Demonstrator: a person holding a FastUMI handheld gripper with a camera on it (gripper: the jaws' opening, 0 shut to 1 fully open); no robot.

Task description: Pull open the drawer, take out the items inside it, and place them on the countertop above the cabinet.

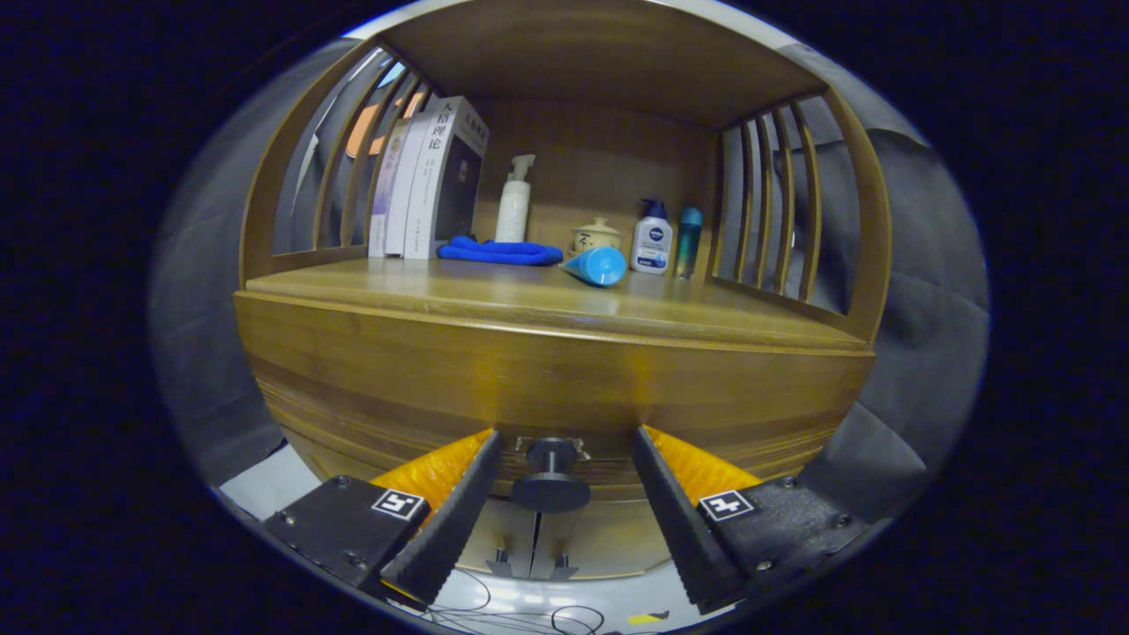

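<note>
Countertop (494,295) holds three books (423,181), three bottles (653,238); tongs (564,445) apart around one drawer knob (551,481).

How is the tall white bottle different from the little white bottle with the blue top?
The tall white bottle stands just behind the blue cloth; the little white bottle stands farther along, beside a teal bottle. The tall white bottle is slimmer, with a white pump; the little white bottle is squatter, with a dark blue pump. Both stand upright on the countertop. The gripper is open around the drawer knob, not squeezing it.
</note>
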